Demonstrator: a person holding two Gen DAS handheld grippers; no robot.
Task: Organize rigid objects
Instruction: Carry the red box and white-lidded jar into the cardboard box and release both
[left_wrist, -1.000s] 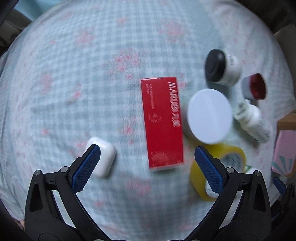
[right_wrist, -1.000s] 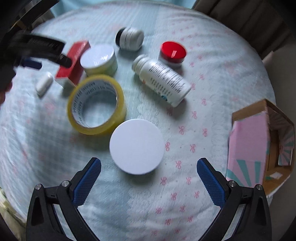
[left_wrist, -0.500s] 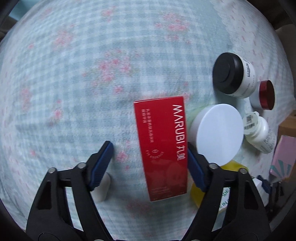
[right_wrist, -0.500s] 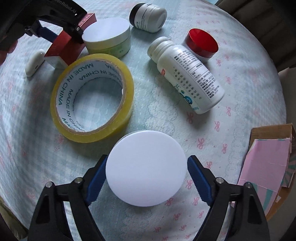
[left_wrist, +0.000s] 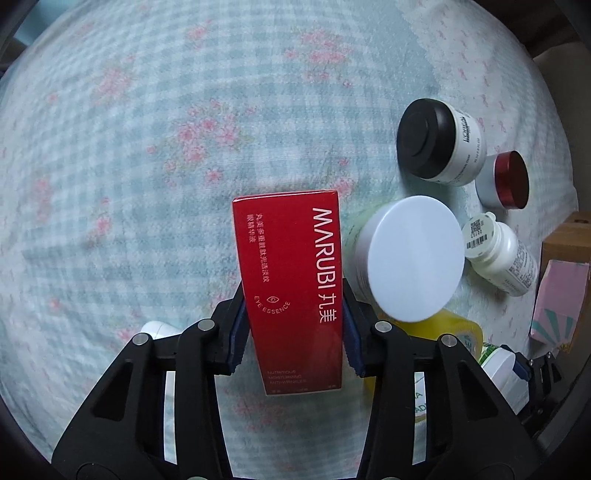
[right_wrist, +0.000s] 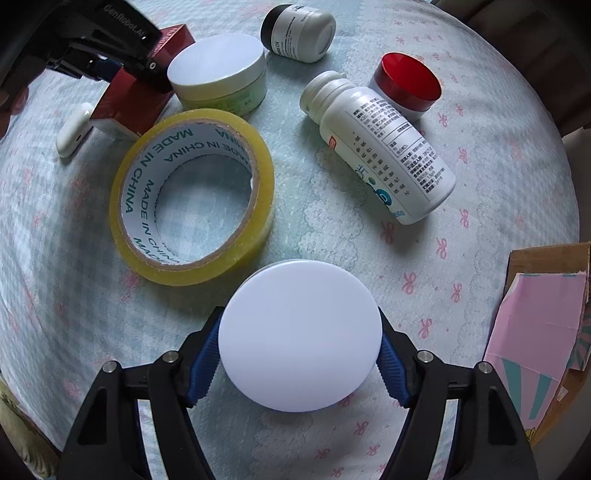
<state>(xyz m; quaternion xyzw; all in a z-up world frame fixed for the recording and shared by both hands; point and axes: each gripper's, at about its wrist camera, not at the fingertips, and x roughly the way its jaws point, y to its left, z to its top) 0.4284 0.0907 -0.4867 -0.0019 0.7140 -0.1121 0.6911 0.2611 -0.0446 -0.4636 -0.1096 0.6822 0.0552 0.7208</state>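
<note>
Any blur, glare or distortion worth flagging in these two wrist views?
Left wrist: strong fisheye bowing with dark corners; checked bedcloth soft, red MARUBI box lettering sharp. Right wrist: same bowing; tape roll print and white bottle label legible; soft sheen on the round white lid, no harsh glare.

White case (left_wrist: 157, 328) mostly hidden behind left gripper (left_wrist: 293, 328).

Closing jaws around white jar (right_wrist: 300, 336)
</note>
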